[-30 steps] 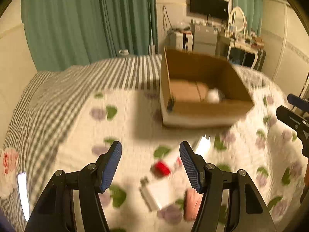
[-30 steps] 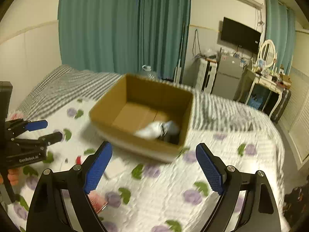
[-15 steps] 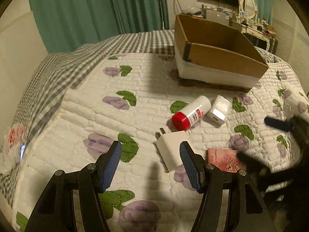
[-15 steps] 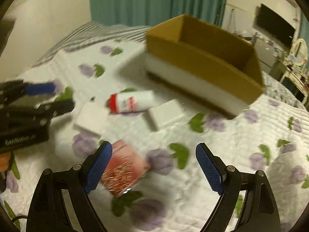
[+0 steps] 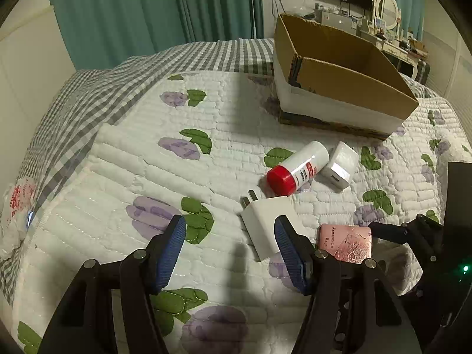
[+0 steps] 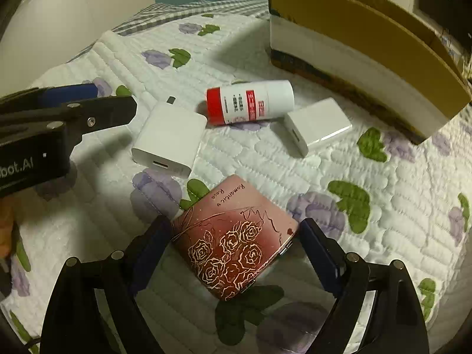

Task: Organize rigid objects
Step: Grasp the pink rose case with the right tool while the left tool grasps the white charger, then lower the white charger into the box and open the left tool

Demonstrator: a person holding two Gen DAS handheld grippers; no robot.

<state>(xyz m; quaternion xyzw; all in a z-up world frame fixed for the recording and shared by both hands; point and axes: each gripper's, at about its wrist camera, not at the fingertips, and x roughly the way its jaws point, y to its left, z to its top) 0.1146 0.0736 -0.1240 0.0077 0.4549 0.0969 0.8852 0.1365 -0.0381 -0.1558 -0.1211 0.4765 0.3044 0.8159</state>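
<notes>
The pink rose-patterned case (image 6: 233, 242) lies flat on the quilted bed (image 6: 368, 171), and everything else can be placed from it. The right hand-held gripper (image 6: 236, 250) straddles this case with one blue pad on each side. The left pad sits at the case's edge and the right pad just beside its corner; whether they press it cannot be told, and the case rests on the quilt. In the left wrist view the same case (image 5: 345, 243) shows with the right hand-held gripper's dark fingers (image 5: 392, 233) at its far side.

Just beyond the case, toward the box, lies a white plug adapter (image 6: 171, 138) with its prongs pointing away from the case. Past that adapter, further from the case, a white bottle with a red cap (image 6: 250, 106) lies on its side. A second white charger block (image 6: 318, 128) rests just beside the bottle's white end, apart from the case. Well beyond all of these stands an open cardboard box (image 6: 362, 29) with a white lower band.

The left hand-held gripper (image 5: 230, 250) hovers wide open over the quilt to the case's left, holding nothing. Its right pad overlaps the near corner of the plug adapter (image 5: 265, 221) in view, and the bottle (image 5: 298, 168) and charger block (image 5: 339, 162) lie beyond.
</notes>
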